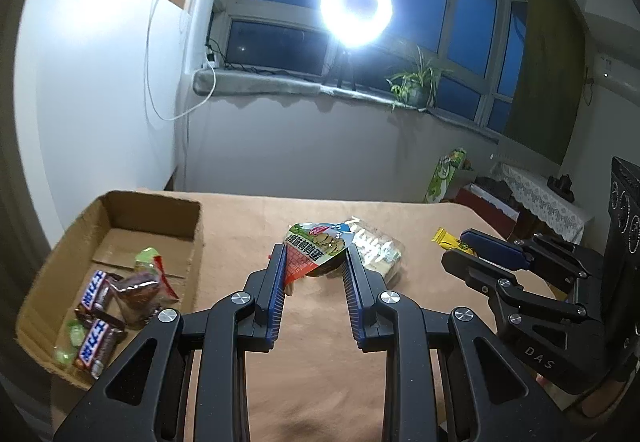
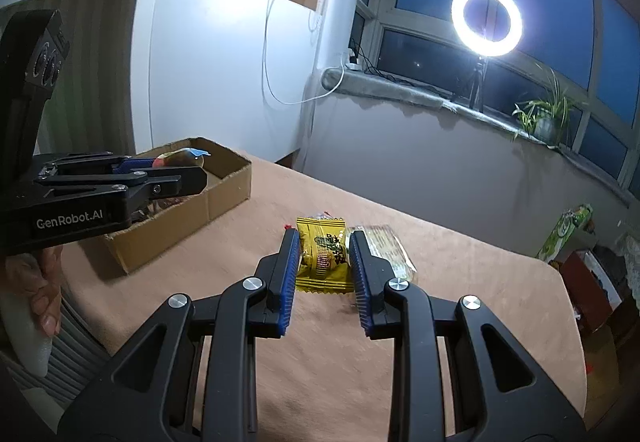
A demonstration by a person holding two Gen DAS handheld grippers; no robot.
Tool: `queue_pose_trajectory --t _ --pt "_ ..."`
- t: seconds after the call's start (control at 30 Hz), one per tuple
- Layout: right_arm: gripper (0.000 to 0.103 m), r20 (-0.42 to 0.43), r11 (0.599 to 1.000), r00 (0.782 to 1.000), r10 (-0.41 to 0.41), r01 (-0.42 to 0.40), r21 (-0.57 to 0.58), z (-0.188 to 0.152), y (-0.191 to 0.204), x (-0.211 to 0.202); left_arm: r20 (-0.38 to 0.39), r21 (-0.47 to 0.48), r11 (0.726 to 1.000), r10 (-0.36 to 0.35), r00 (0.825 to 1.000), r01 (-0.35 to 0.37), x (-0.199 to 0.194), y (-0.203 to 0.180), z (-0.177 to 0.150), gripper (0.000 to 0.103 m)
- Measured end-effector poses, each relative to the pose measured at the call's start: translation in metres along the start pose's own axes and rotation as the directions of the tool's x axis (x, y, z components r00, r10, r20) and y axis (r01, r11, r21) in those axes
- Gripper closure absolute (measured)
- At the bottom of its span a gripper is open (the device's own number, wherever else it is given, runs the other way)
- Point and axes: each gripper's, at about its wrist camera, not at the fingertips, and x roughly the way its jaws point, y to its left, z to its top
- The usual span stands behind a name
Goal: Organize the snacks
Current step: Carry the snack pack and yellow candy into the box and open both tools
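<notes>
The left tool (image 1: pixel 314 258) pinched a snack pouch (image 1: pixel 316 248) between its fingers, lifted clear of the bench (image 1: pixel 320 342), with the cardboard box (image 1: pixel 112 238) off to its left. The right tool (image 2: pixel 325 248) straddled a yellow candy packet (image 2: pixel 322 256) on the bench, jaws apart beside it, a cracker pack (image 2: pixel 388 246) just right.

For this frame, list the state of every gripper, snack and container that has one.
Left gripper: shut on the egg snack pouch, lifted.
Printed egg snack pouch: held, sealed.
Right gripper: open, straddling the yellow packet.
Yellow foil snack packet: flat on the table, sealed.
Clear cracker pack: lying on the table.
Brown cardboard box: open, partly filled.
Ring light: on.
</notes>
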Motion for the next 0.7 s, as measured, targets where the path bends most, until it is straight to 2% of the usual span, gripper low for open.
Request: queue_pose_trajectory --t 0.33,0.7 --pt "0.076 0.013 0.998 0.999 0.032 -0.031 -0.057 0.014 0.031 0.004 0.042 -0.038 0.999 0.041 0.998 -0.039 -0.027 0.027 -0.004 0.078" --pt "0.076 0.013 0.986 0.993 0.117 -0.115 -0.122 0.030 0.080 0.023 0.062 -0.108 0.985 0.144 0.988 -0.136 -0.056 0.070 -0.016 0.078"
